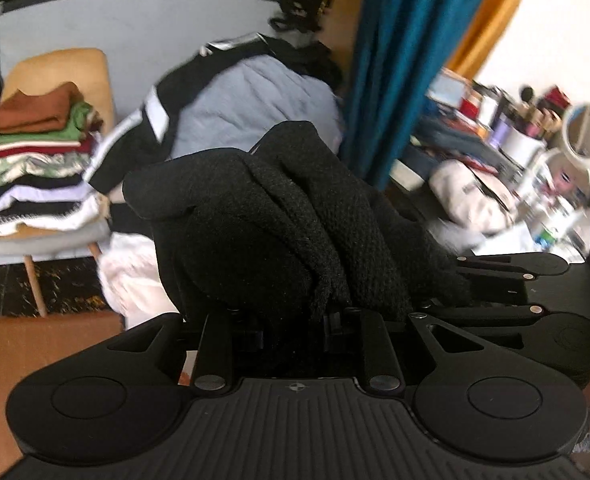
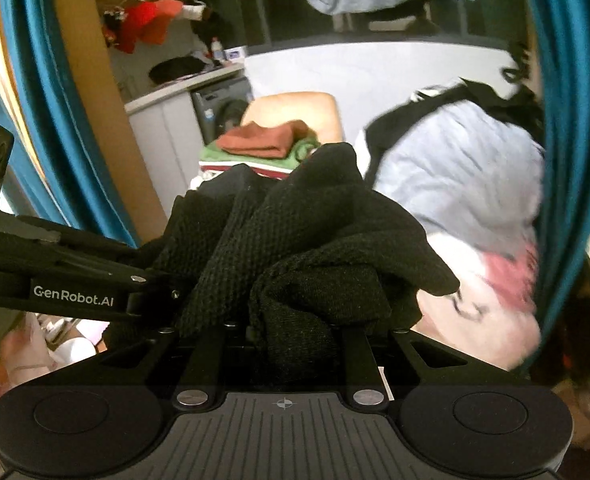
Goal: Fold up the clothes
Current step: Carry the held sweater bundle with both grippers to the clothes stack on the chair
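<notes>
Bunched black knit cloth [image 1: 279, 216] fills the space just ahead of our left tool [image 1: 295, 316], its folds rising from between the fingers, so we judge the left tool clenched on it. Our right tool [image 2: 291, 328] shows the same garment [image 2: 295, 240] heaped over its fingers and gripped there too; the fingertips themselves are buried in fabric in both views. Each tool appears in the other's view, just beside it, so we hold the two grips close together with the cloth lifted off any surface.

We judge the step to be carrying or gathering the garment for folding. To do it well, we should draw the tools apart until the fabric hangs flat between them, find an edge or seam, and lay it down smoothly before making a crease.

We see the cloth as thick, with an open waffle-like weave, soft and limp, crumpled into several ridges. Beyond the tools, ahead and to the left, a stack of folded clothes [image 1: 35, 160] sits on a chair [image 1: 75, 64].
</notes>
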Demonstrator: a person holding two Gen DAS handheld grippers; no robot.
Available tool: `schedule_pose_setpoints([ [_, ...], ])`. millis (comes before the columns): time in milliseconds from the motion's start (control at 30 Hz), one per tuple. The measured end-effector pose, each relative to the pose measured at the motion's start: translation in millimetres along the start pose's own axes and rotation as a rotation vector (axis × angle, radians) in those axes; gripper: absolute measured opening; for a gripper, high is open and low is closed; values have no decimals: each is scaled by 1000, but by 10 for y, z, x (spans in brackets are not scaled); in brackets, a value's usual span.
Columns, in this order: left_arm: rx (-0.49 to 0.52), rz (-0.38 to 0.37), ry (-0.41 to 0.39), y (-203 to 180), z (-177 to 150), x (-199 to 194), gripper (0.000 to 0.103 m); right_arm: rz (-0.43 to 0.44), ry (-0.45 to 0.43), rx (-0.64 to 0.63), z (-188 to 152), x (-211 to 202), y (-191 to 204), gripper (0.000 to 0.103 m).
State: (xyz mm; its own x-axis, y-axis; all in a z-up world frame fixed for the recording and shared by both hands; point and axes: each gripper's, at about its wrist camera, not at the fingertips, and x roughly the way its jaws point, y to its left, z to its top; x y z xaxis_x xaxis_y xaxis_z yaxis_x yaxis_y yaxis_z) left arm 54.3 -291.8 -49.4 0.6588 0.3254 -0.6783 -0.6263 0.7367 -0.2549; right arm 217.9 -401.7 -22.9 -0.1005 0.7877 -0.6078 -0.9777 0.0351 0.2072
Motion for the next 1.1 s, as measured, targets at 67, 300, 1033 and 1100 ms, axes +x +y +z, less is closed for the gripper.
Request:
schedule_pose_setpoints([
  [67,-15,11,-9,158,112,27,22,12,2,-16,171,195,-8,17],
  [300,-37,13,-15,817,402,164,22,-1,21,-39,558,869,158,17],
  [1033,103,-209,83,3766,1609,346,22,-254,28,95,1802,3251,1821,17],
  [1100,88,-207,76,3985,1689,338,22,-245,26,80,1926,3423,1944,17],
])
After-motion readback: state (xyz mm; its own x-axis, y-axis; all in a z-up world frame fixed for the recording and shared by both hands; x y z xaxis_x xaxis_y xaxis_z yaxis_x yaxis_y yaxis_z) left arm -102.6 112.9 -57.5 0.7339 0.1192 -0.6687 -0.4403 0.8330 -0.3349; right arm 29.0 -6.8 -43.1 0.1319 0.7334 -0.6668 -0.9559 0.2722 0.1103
